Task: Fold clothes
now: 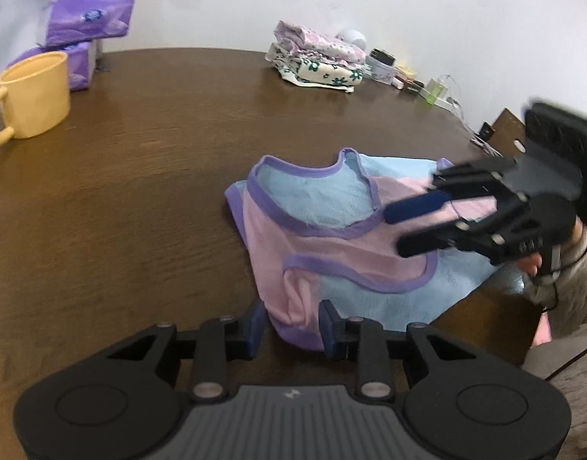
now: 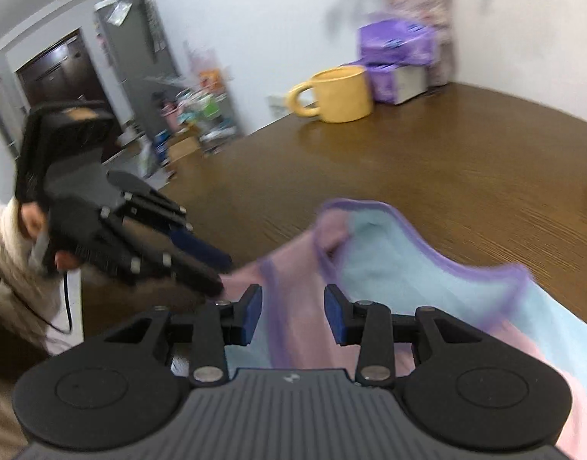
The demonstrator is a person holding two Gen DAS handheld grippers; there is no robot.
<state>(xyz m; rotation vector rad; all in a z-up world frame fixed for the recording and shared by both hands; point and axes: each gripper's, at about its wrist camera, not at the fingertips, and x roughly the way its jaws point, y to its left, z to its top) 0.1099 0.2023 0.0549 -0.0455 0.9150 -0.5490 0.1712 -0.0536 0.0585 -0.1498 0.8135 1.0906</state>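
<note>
A small vest of pink and light-blue mesh with purple trim (image 1: 331,245) lies crumpled on the brown table (image 1: 140,211), near its front right edge. My left gripper (image 1: 293,322) is open, and the vest's near purple hem sits in the gap between its blue pads. From the right, my right gripper (image 1: 402,226) reaches in open, just above the vest's pink front. In the right wrist view the vest (image 2: 389,260) spreads under and between the right gripper (image 2: 293,306) fingers, and the left gripper (image 2: 218,270) sits at the vest's left end.
A yellow mug (image 1: 36,96) and purple tissue packs (image 1: 90,19) stand at the far left. A stack of folded floral clothes (image 1: 316,57) and small bottles and jars (image 1: 408,76) line the back right. The table edge (image 1: 496,299) runs close to the right, by a person's sleeve (image 1: 573,287).
</note>
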